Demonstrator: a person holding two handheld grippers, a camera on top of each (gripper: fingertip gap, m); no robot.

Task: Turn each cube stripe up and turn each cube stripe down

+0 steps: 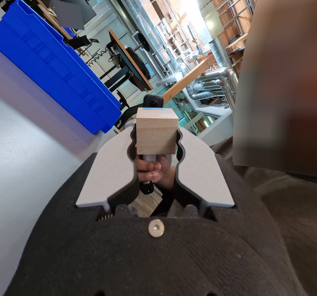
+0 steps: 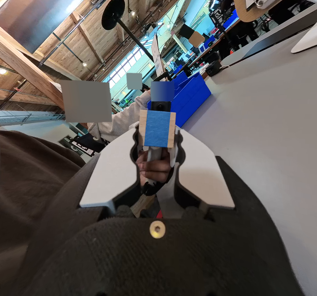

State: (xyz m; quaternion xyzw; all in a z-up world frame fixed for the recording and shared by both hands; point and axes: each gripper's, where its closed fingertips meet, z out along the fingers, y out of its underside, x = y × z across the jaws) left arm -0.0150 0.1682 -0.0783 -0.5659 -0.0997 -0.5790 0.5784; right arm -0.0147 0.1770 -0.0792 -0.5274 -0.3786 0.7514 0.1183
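Observation:
One wooden cube (image 1: 157,138) is held in the air between both grippers, which face each other. My left gripper (image 1: 155,131) is shut on it; from here I see plain wood faces and a thin blue edge at the far top. My right gripper (image 2: 157,133) is shut on the same cube (image 2: 171,130); its blue stripe (image 2: 157,128) faces this camera. Behind the cube, each view shows the other gripper's camera (image 1: 153,101) (image 2: 160,106) and the hand (image 1: 151,171) (image 2: 154,167) holding it. No other cube is in view.
A blue plastic bin (image 1: 51,68) (image 2: 188,99) stands on the white table (image 1: 25,150) (image 2: 257,116). A white monitor base (image 2: 305,41) sits at the table's far right. Brown clothing of the person (image 2: 34,167) is close by. Desks and a wooden ceiling fill the background.

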